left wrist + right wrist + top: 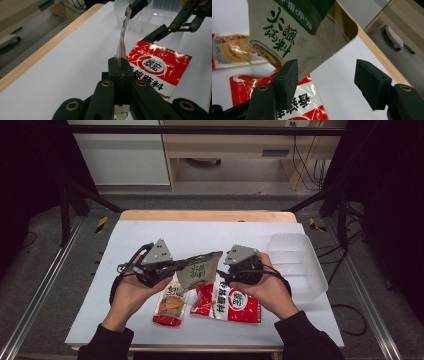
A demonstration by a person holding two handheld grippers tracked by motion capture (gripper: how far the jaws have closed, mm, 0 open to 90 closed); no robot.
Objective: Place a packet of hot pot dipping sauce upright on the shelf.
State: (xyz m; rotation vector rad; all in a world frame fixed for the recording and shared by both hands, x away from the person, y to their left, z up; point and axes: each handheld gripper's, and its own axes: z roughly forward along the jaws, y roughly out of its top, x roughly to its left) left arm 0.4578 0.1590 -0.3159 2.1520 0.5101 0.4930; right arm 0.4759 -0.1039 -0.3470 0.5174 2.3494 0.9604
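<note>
— Where's the beige sachet [199, 271]?
— Mid-frame in the high view, clenched edge-on by the left gripper [121, 65], above a red packet [227, 303].
— And the right gripper [327, 83]?
— Jaws spread, sachet corner between them, seemingly untouched.

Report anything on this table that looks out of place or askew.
Only the beige packet stands out: it hangs in the air, tilted, pinched at one edge by the left tool, while the red packet and the orange packet lie flat. The right tool is open beside it.
</note>
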